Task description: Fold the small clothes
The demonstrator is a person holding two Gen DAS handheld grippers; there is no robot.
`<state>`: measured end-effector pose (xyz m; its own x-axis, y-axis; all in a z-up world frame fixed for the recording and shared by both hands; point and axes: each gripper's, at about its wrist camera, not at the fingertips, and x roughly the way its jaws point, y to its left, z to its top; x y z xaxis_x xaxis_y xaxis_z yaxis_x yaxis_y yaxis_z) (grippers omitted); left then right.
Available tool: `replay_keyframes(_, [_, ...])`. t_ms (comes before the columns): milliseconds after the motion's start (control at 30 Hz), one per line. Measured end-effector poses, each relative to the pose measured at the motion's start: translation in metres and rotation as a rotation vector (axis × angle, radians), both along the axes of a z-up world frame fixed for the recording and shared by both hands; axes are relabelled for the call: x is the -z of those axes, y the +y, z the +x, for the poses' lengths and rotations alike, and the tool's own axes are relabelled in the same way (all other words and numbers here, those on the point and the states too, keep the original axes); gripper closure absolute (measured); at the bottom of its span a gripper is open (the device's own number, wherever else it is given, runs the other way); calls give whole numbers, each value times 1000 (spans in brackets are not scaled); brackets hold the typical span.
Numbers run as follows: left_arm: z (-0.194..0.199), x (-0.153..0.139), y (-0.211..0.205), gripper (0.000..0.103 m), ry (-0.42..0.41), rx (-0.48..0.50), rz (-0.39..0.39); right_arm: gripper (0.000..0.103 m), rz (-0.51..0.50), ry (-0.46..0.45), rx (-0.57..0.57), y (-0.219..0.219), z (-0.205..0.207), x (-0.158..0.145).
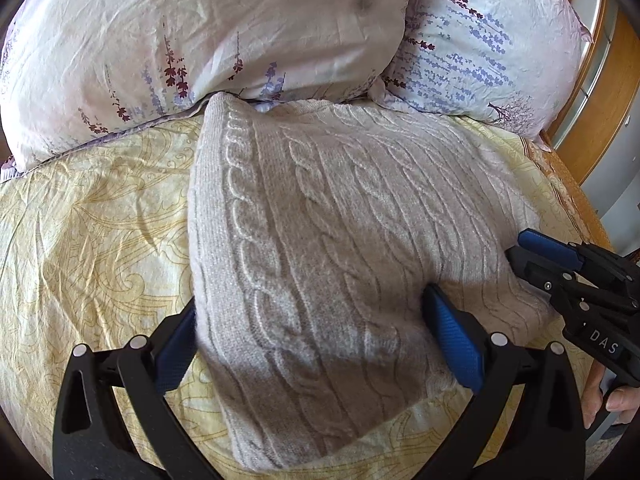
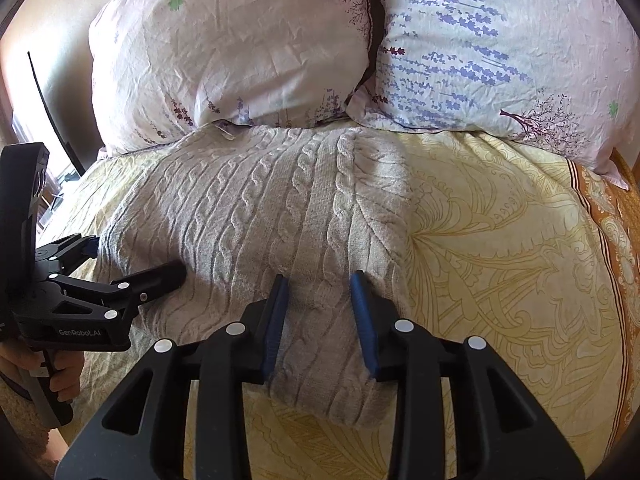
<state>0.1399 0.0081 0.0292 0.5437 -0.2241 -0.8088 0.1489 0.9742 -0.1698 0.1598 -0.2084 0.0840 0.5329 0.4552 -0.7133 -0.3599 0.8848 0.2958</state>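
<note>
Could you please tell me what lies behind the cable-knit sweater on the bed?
Two floral pillows sit side by side directly behind the sweater, on the yellow patterned bedspread. The sweater's far edge meets them; anything tucked beneath is covered.

A pale grey-beige cable-knit sweater, ribbed with raised braid patterns, lies between the blue pads of my black left tool. Beneath it spreads a cream bedspread with golden-yellow paisley scrolls, edged in orange-brown to the right of my black, blue-padded right tool. Beyond both tools sit a pinkish-white pillow with purple sprigs and a pale pillow printed in lavender-blue flowers.
</note>
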Motion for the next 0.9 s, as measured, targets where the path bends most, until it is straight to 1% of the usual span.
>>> replay_keyframes(33, [-3,-2,0,2,-8,-1,9,63,5,3,-4,-1,-2,-1])
replay_keyframes(100, [-9,-6,-2,2,-27,-4,37,51,19,1,-18,-1,-7,-3])
replay_keyframes(133, [-12,-7,-2,2,-36,-7,48,40,26,-1,-27,0,-10,-4])
replay_keyframes(167, [-15,-9,-2,2,-44,-11,61,33,21,-5,-30,1,-14,-6])
replay_keyframes(267, [-24,-14,-3,2,-67,-20,92,33,-39,-47,0,3,-25,-9])
replay_keyframes(433, [-36,-21,-2,2,-102,-27,128,33,-31,-82,68,-12,-33,-13])
replay_keyframes(500, [-37,-20,-2,2,-105,-32,157,33,-52,-49,88,-16,-27,-6])
replay_keyframes(567, [-35,-16,-4,2,-100,-34,188,37,-77,15,89,-16,-19,6])
replay_keyframes(600, [-35,-14,-5,2,-98,-34,207,38,-76,44,83,-15,-16,13])
replay_keyframes(700, [-32,-10,-8,2,-93,-32,237,38,-28,95,90,-19,-10,24])
replay_keyframes(733, [-31,-10,-8,2,-96,-27,244,36,-20,104,92,-20,-8,25])
replay_keyframes(800, [-31,-10,-8,2,-100,-16,249,34,-31,95,96,-22,-9,24])
replay_keyframes(900, [-41,-16,-2,2,-126,-11,253,34,-83,24,124,-27,-21,13])
